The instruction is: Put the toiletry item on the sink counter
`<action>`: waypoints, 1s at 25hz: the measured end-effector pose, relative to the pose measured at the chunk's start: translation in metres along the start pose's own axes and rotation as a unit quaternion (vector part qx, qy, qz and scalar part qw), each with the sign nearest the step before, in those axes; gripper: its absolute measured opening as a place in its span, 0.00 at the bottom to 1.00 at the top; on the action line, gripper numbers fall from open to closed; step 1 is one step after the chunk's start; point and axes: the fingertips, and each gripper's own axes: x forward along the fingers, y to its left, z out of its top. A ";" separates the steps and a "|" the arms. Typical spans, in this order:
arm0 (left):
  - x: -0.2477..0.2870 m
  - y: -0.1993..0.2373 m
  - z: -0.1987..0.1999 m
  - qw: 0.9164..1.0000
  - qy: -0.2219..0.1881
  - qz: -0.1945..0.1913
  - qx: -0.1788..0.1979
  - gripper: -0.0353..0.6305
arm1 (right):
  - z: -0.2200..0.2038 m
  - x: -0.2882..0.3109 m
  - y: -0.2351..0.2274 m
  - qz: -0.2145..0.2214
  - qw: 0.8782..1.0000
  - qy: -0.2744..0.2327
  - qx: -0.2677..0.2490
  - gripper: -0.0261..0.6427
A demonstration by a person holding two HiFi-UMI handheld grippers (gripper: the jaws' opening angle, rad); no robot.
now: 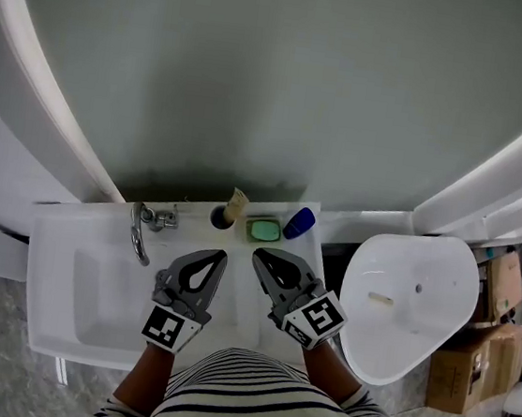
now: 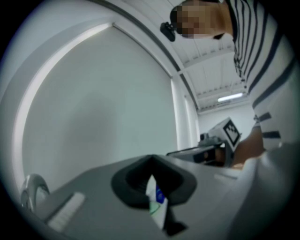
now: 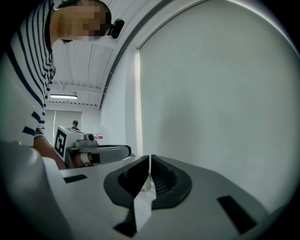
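Left hand-held gripper (image 1: pixel 221 257) and right hand-held gripper (image 1: pixel 258 254) hover closed and empty over the worktop (image 1: pixel 310 256), near the tube (image 1: pixel 235 206), soap (image 1: pixel 263 229) and blue item (image 1: pixel 299 223) at its back edge; a forward swing could knock one off.

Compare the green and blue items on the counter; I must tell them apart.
The green item is flat and squarish; the blue item is rounded. The green item sits nearer the faucet, the blue item nearer the right end of the counter. Both rest by the counter's back edge.
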 end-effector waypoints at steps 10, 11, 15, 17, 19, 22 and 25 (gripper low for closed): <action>0.000 -0.015 0.000 1.000 0.002 -0.025 -0.003 0.06 | 0.016 -0.008 0.011 0.009 1.000 -0.012 -0.015 0.05; 0.000 -0.016 0.000 1.000 0.002 -0.027 -0.002 0.06 | 0.016 -0.009 0.012 0.009 1.000 -0.011 -0.016 0.05; 0.000 -0.018 0.001 1.000 0.002 -0.031 -0.002 0.06 | 0.020 -0.010 0.014 0.010 1.000 -0.010 -0.021 0.05; 0.000 -0.018 0.000 0.999 0.004 -0.032 -0.005 0.06 | 0.021 -0.011 0.014 0.010 1.000 -0.010 -0.024 0.05; 0.000 -0.018 -0.001 0.999 0.007 -0.032 -0.006 0.06 | 0.021 -0.011 0.014 0.009 1.000 -0.009 -0.028 0.05; 0.000 -0.018 -0.003 0.999 0.009 -0.035 -0.009 0.06 | 0.020 -0.010 0.014 0.008 0.999 -0.003 -0.032 0.05; 0.000 -0.018 -0.004 0.999 0.010 -0.037 -0.008 0.06 | 0.019 -0.008 0.015 0.009 0.999 0.002 -0.036 0.05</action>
